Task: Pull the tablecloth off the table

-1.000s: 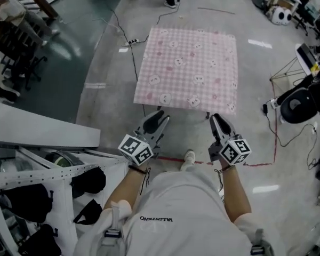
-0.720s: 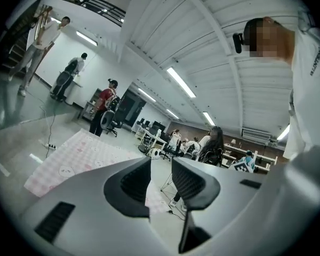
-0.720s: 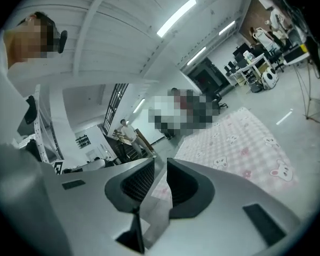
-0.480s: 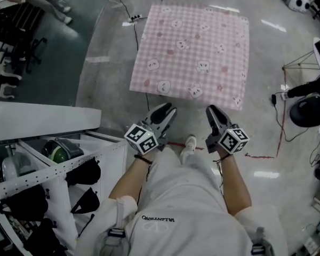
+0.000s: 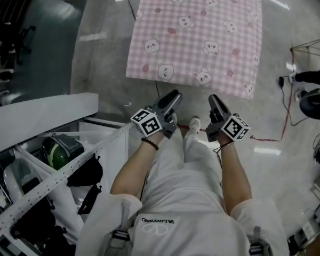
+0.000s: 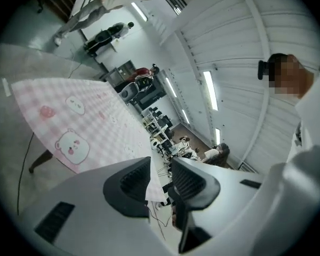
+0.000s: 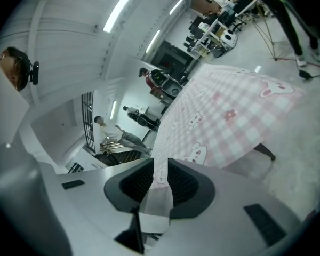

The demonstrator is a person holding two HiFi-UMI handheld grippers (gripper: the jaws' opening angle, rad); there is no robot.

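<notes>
Grey concrete floor (image 5: 98,57) lies bare to the left of the table, while a white rack (image 5: 42,116) crowds in close on the person's left. To the right of the table, cables (image 5: 287,95) and a red line (image 5: 262,140) cross the floor.

The tablecloth (image 5: 194,33), pink-checked with bear faces, lies spread flat over the table, and its near edge runs slightly aslant across the head view. Both gripper views show the cloth's edge (image 6: 74,121) (image 7: 229,116) overhanging, with a dark table leg (image 7: 264,152) beneath it.

The left gripper (image 5: 171,97) points up at the near edge, just short of it. In its own view the left gripper (image 6: 160,167) has its jaws a narrow gap apart, with nothing between them but the far corner of the cloth showing through.

The right gripper (image 5: 215,101) sits near the same edge, beside the left one, with the person's shoe (image 5: 193,125) below and between them. The right gripper (image 7: 160,167) likewise has its jaws slightly parted and empty, the cloth showing beyond the gap.
</notes>
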